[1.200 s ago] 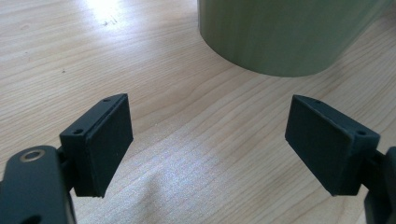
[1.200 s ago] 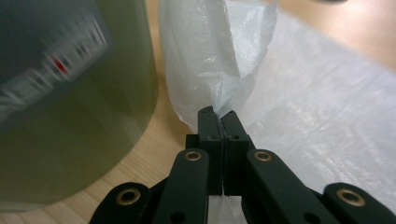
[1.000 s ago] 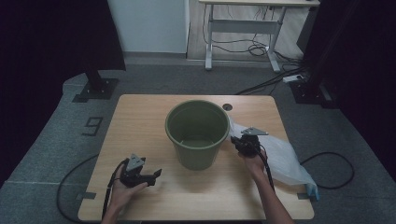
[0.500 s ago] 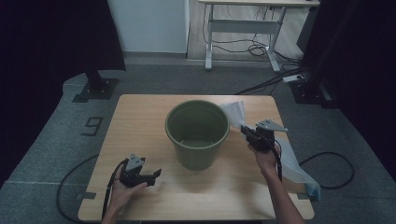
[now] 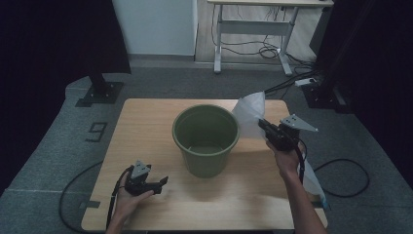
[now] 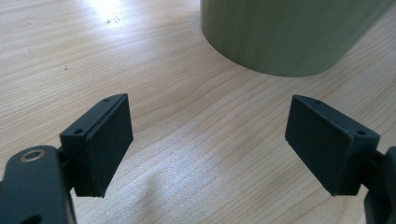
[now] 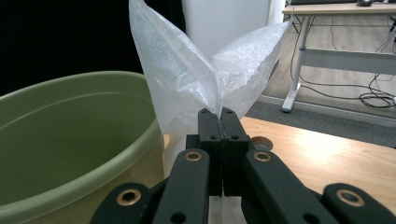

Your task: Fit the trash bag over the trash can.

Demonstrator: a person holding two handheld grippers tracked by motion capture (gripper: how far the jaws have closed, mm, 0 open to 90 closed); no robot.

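Note:
A green bucket [image 5: 206,139] stands upright in the middle of the wooden table [image 5: 146,126], with nothing in it. Just right of its rim my right gripper [image 5: 263,124] is lifted above the table, shut on a thin clear plastic bag [image 5: 251,114]. The bag's top sticks up past the jaws and its lower part trails down to the table's right edge [image 5: 311,180]. In the right gripper view the bag [image 7: 196,79] fans out above the closed gripper [image 7: 220,114], beside the bucket [image 7: 70,135]. My left gripper [image 5: 160,183] rests open at the near left, its pads [image 6: 109,140] wide apart, facing the bucket's base [image 6: 289,32].
A desk frame [image 5: 253,29] with cables stands on the grey floor behind the table. A black stand base [image 5: 100,90] sits at the far left, another [image 5: 324,95] at the far right. A cable [image 5: 341,178] loops on the floor to the right.
My right gripper has risen from the table beside the bucket, pulling the bag's top up with it. The left gripper has stayed put.

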